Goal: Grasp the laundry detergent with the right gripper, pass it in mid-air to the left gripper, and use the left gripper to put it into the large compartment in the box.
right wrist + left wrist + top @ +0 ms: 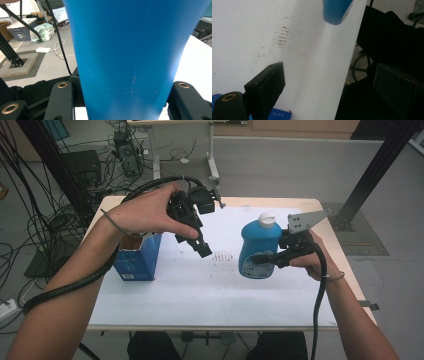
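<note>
A blue bottle (257, 247) with a white cap stands slightly tilted at the right of the white table (200, 295). My right gripper (265, 260) is shut on its lower body from the right. In the right gripper view the bottle (130, 50) sits between the two black jaws of the gripper (123, 100). Whether the bottle's base touches the table I cannot tell. My left gripper (200, 247) hangs above the table's middle, open, with nothing between its fingers. In the left gripper view the gripper (332, 87) looks down on the table, with the bottle's base (335, 11) at the top.
An open blue carton (137, 257) stands at the table's left, under my left wrist; its corner (279, 115) is by the left jaw. Faint brown marks (223, 255) stain the sheet between the grippers. Cables and black frame posts surround the table.
</note>
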